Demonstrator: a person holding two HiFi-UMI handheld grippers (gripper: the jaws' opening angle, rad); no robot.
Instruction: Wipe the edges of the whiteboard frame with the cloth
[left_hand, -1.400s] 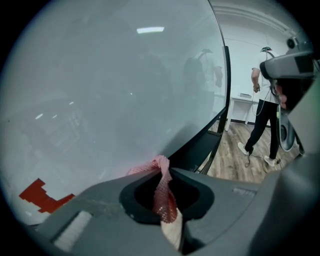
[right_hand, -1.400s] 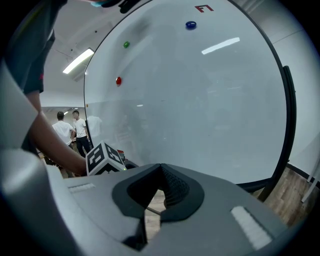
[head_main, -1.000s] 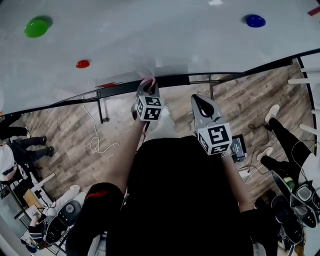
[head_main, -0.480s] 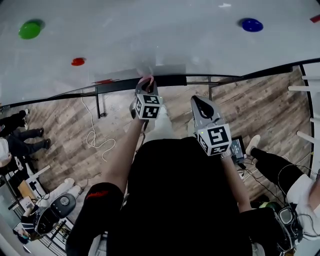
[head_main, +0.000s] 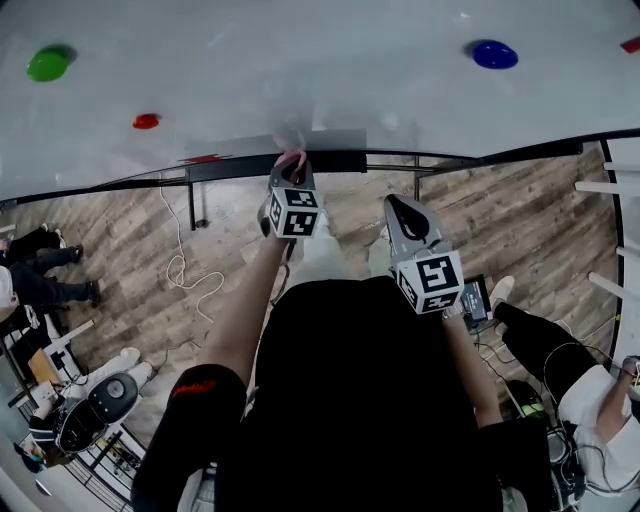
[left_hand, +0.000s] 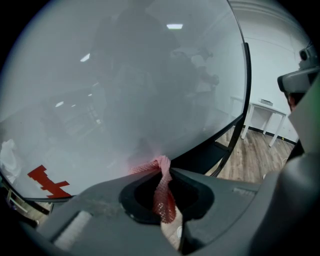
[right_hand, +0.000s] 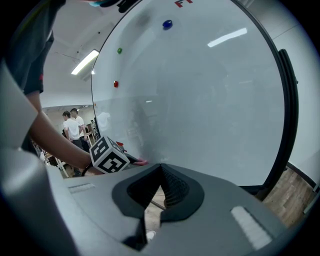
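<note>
— Pink mesh cloth (left_hand: 164, 197) is seen clamped between the jaws of the left gripper (left_hand: 161, 167), with a strip of it hanging down through the opening behind the tips.

— And where is the cloth being pressed?

— Its bunched end is laid against the bottom of the large glossy white whiteboard (head_main: 300, 70), right where the board surface meets the black whiteboard frame (head_main: 335, 162). In the head view, the left gripper is held up at that lower edge, just right of a red angular mark (head_main: 205, 158) on the board.

— What is shown of the right gripper (head_main: 404, 214)?

— Its jaws are brought together, tip to tip, and nothing is held between them. It is carried beside the left gripper but lower, clear of the frame, with its tips turned towards the board.

— Anything else to be noted on the board?

— Three round magnets are spotted: a green magnet (head_main: 47, 64) far left, a small red magnet (head_main: 146, 121) below and to its right, and a blue magnet (head_main: 494, 54) over on the right.

— And below the frame?

— Brown wood-plank floor (head_main: 470, 215) is seen, with a white cable (head_main: 185, 270) looped across it on the left.
</note>
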